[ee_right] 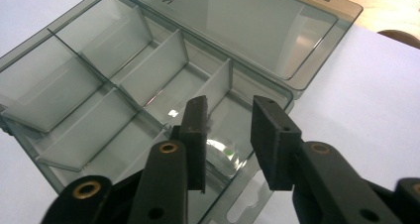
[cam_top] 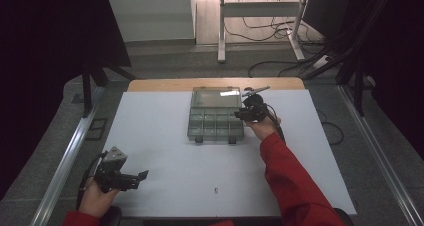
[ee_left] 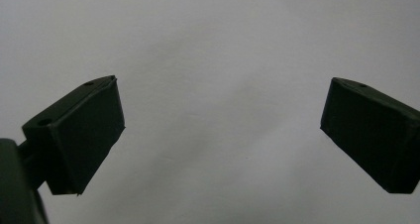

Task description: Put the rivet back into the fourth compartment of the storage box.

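A tiny object [cam_top: 215, 189] on the table's [cam_top: 165, 136] near edge is too small to identify. The compartment box's [ee_right: 148, 85] left corner is cut off in the right gripper view.

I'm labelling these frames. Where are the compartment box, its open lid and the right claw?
compartment box [ee_right: 124, 102], right gripper view, on a divider.
open lid [ee_right: 247, 26], right gripper view, on its clear panel.
right claw [ee_right: 229, 135], right gripper view, midway between fingertips.

White tabletop [cam_top: 165, 151] with a wood edge strip [cam_top: 215, 84] at the far side. Grey carpet floor [cam_top: 165, 61] beyond. White desk frame legs [cam_top: 221, 31] at the back, loose black cables [cam_top: 270, 33] under it. Black curtains [cam_top: 45, 61] both sides. Metal rails [cam_top: 62, 163] flank the table; dim light.
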`<state>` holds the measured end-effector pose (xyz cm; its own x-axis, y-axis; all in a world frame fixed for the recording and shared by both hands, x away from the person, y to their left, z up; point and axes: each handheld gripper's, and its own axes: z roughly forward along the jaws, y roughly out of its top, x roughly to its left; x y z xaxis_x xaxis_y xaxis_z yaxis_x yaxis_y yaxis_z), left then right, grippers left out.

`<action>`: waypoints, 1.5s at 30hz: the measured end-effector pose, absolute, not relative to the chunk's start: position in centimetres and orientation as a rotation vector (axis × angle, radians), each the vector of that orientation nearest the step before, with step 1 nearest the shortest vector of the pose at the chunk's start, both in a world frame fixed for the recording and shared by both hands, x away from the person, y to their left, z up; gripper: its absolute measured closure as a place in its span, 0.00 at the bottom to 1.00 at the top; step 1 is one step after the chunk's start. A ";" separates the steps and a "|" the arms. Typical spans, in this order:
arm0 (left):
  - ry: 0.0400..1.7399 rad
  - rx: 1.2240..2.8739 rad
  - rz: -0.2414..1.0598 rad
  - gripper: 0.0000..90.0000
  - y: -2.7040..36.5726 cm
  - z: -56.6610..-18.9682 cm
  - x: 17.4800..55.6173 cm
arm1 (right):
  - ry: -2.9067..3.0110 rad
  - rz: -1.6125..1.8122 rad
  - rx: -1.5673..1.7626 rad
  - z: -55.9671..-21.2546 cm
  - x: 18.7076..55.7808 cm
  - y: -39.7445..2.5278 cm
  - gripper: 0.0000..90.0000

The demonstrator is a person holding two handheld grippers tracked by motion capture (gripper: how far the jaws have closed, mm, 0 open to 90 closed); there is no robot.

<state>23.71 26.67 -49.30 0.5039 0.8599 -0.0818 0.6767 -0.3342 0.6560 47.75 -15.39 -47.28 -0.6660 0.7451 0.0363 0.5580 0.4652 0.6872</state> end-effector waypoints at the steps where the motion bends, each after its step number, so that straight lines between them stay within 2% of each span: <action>1: 1.253 2.110 0.371 0.04 26.7 -49.3 23.7 | 2.448 0.995 1.115 -47.3 47.7 -15.4 0.74; 6: 1.252 2.113 0.372 0.04 26.6 -49.3 23.7 | 2.450 0.992 1.099 -46.8 47.3 -15.6 0.72; 13: 1.252 2.116 0.375 0.04 26.6 -49.3 23.7 | 2.451 1.019 1.066 -46.0 46.1 -15.8 0.62; 23: 1.253 2.117 0.377 0.04 26.6 -49.3 23.7 | 2.477 1.015 1.030 -46.2 44.2 -16.4 0.40; 34: 1.252 2.116 0.378 0.04 26.6 -49.3 23.7 | 2.491 1.114 1.031 -45.8 42.3 -16.9 0.21; 37: 1.251 2.116 0.378 0.04 26.6 -49.3 23.6 | 2.508 1.086 1.033 -45.9 41.8 -16.6 0.12; 45: 1.251 2.114 0.377 0.04 26.6 -49.3 23.6 | 2.576 1.048 0.984 -46.1 40.2 -15.6 0.03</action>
